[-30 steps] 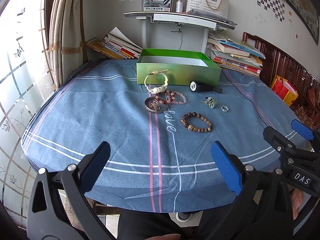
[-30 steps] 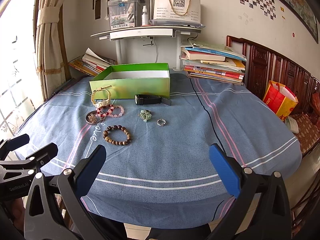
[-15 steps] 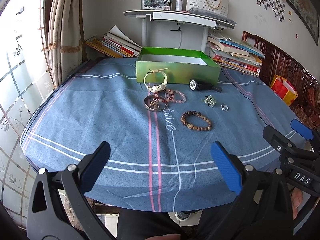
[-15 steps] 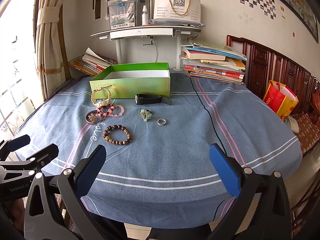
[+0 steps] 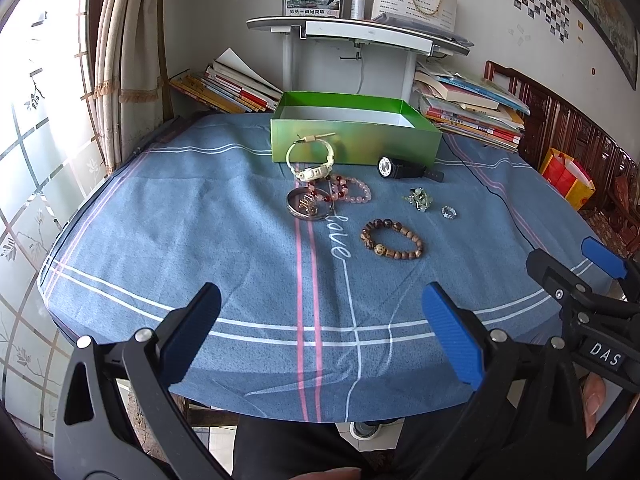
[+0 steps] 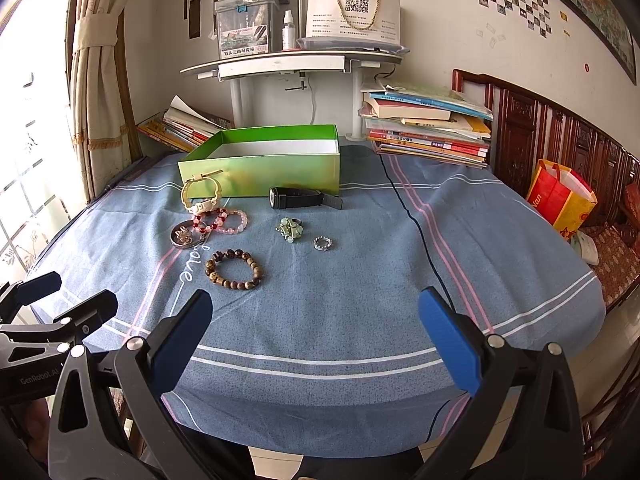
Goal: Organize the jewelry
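So we haven't picked anything up yet: both grippers hang at the near edge of the table, well back from the green box (image 5: 354, 142), and both are spread wide with nothing between the blue pads. The left gripper (image 5: 320, 336) and right gripper (image 6: 314, 332) are each released, so it's really a question of what we go for first. All the jewelry sits on the blue tablecloth (image 6: 360, 280) in front of the green box, none of it inside yet. The wooden bead bracelet (image 6: 234, 270) is farthest from the box and closest to us, so that looks like the easy opener; we'd pinch across one side of the loop, not try to span the whole ring. The cream watch (image 5: 310, 160) leans right against the box front, with the pink bead bracelets (image 5: 348, 192) and silver bangle (image 5: 310, 206) bunched just in front of it and overlapping, so we'd leave that pile for later to avoid dragging several at once. The black watch (image 6: 298, 198) lies just in front of the box too. The small silver ring (image 6: 323, 243) and green brooch (image 6: 290, 230) look fiddly, we'd come straight down on those.
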Available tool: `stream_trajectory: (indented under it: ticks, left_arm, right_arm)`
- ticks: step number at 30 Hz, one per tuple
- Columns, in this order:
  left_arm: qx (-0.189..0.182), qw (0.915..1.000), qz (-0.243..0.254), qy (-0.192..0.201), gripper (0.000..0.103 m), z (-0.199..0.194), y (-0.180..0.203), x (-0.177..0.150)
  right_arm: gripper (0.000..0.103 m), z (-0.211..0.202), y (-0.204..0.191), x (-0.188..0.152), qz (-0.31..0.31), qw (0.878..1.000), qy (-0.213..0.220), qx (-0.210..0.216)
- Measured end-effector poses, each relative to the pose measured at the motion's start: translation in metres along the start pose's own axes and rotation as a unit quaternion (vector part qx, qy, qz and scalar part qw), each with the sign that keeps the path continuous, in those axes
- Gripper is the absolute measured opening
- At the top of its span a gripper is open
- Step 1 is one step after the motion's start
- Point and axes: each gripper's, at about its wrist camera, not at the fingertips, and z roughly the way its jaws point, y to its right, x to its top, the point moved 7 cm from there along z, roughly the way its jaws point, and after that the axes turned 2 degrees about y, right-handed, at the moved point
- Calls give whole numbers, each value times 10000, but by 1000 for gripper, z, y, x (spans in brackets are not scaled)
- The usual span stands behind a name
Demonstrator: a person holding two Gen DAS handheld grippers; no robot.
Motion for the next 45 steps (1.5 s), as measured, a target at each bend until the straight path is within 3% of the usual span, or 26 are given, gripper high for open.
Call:
stream_trajectory:
  ticks: [12, 21, 31, 36, 41, 45]
  left_arm:
    - [-414, 9991, -69, -106, 99, 10, 5, -2]
    - [-484, 9987, 83, -152, 99, 32, 11, -5]
    - [-535, 9975, 413, -224, 97, 75, 31, 15]
    - [-593, 9958, 554, -422, 82, 104, 44, 24]
    - [-532, 9945, 614, -659, 74, 133, 47, 27]
    - [-509, 9932, 613, -843, 72, 153, 46, 27]
  right_arm:
    - [101, 3, 11, 2, 169, 9998, 109, -15]
    - [101, 18, 15, -6, 201, 9998, -12, 15]
    - [101, 49, 28, -18, 343, 9989, -299, 89]
    - [101, 73, 34, -12, 330, 9984, -453, 102]
    - [100, 108, 35, 3, -21, 9980, -635, -77]
    - [100, 137, 33, 13, 60, 9964, -834, 164]
